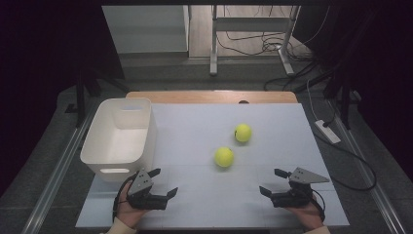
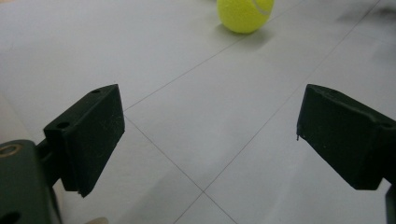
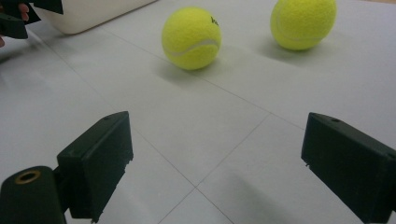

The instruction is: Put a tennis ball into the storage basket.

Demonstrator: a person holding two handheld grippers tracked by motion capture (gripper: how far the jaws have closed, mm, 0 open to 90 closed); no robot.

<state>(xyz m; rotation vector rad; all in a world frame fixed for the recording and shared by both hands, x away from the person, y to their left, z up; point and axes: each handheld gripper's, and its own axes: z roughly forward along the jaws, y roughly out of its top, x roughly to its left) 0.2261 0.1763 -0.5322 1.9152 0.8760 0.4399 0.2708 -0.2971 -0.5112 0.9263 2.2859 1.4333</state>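
Left gripper at seven o'clock on the white table, jaws spread wide with nothing between, just beside the near end of the white bin. Right gripper at five o'clock, jaws likewise wide and bare, aimed toward the balls. Near tennis ball at table centre, between the two grippers and apart from both; far tennis ball near it at one o'clock, not touching.

I see my left gripper with jaws wide apart, empty, above the white table; a tennis ball lies ahead.
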